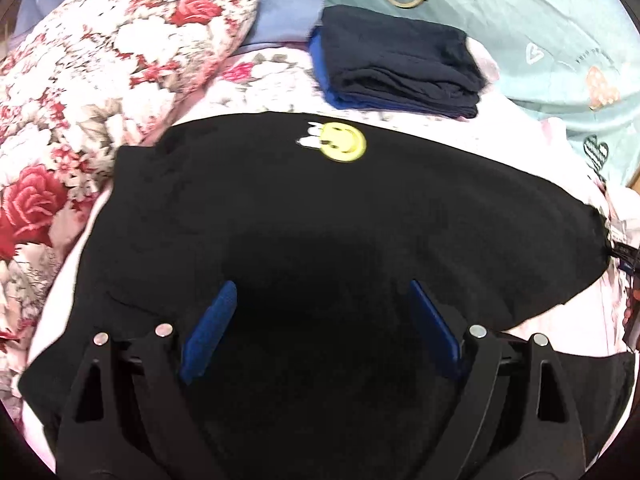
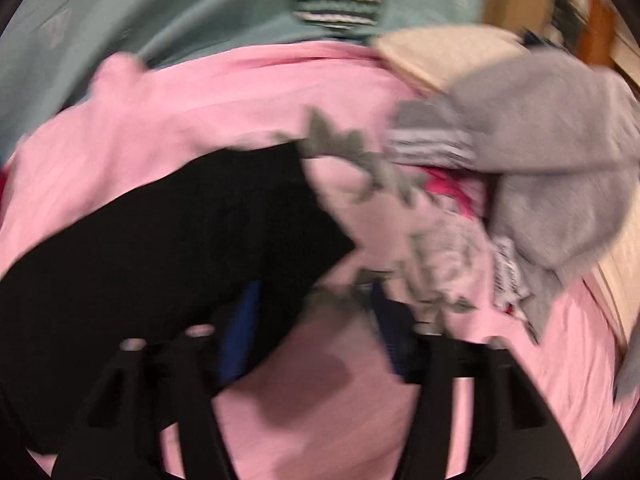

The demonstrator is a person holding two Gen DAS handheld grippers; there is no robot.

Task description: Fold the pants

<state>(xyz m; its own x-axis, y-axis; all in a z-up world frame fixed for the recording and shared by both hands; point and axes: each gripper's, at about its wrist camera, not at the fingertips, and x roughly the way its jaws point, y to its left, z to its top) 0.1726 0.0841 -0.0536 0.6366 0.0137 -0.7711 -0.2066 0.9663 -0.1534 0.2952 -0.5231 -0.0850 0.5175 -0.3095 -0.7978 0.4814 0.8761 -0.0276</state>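
Black pants spread on the bed, both tongs hovering unclenched

The black pants (image 1: 320, 216) lie flat for folding on the pink floral bedsheet (image 2: 208, 104); the left gripper (image 1: 320, 328) hangs spread directly over them, holding nothing. The right gripper (image 2: 312, 320), blurred but spread, sits at their edge. Beyond the pants: folded navy clothes (image 1: 396, 68), a floral pillow (image 1: 120, 52).

Left gripper (image 1: 322, 328): black plastic linkage arms with triangular cut-outs, four round silver pivot pins, two blue pads (image 1: 208, 332) with a rough texture. Right gripper (image 2: 316, 332): same black arms and blue pads, badly blurred, pins barely discernible.
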